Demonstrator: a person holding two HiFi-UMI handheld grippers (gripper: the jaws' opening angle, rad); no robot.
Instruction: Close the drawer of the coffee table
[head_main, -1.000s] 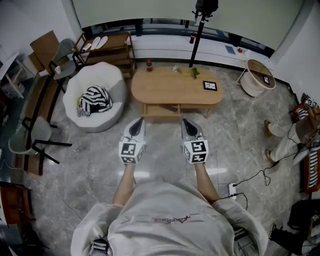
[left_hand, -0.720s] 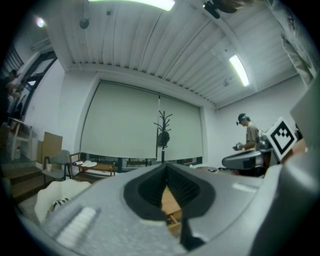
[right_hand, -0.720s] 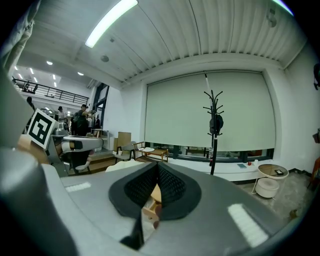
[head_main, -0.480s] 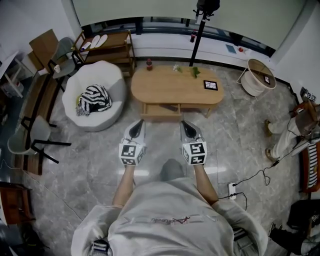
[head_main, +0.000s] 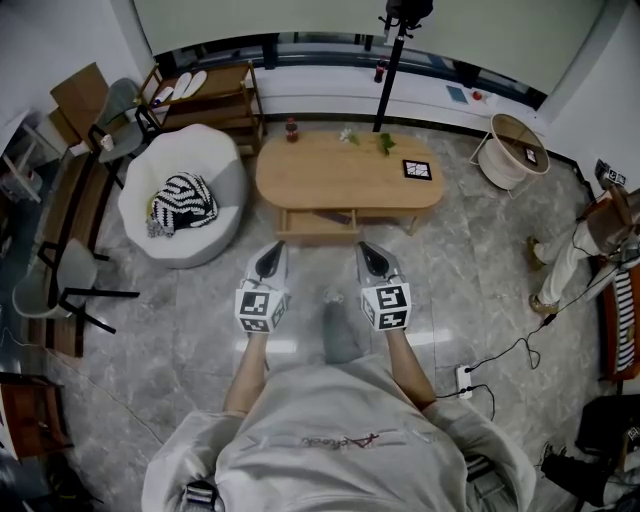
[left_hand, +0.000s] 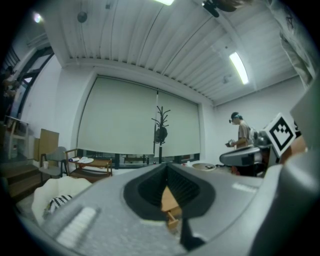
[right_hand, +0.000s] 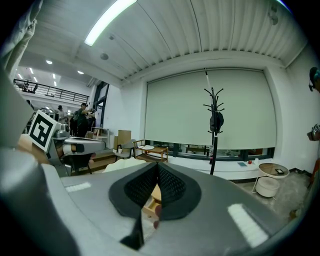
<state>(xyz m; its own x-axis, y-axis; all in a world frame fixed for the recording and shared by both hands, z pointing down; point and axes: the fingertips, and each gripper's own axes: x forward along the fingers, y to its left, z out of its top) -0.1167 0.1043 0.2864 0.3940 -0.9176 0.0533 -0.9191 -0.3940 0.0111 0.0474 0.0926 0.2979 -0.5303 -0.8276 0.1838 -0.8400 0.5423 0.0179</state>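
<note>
Drawer (head_main: 318, 222) jutted from the counter (head_main: 340, 180) at upper centre, lying crosswise, straight ahead between left tool (head_main: 270, 255) and right tool (head_main: 370, 252), equally near; both tools pinched together, empty.

A white beanbag (head_main: 212, 165) sits in the upper left of the head view with a black-and-white striped cushion (head_main: 183, 198) lying on it. Behind it, near the top left, a low wooden shelf (head_main: 228, 100) carries a pair of pale slippers (head_main: 182, 85). A grey chair (head_main: 50, 283) stands at the left edge. A black stand (head_main: 388, 75) rises at top centre, a round white basket (head_main: 510, 155) rests at upper right, and a white power strip (head_main: 464, 379) lies on the marbled floor at lower right
</note>
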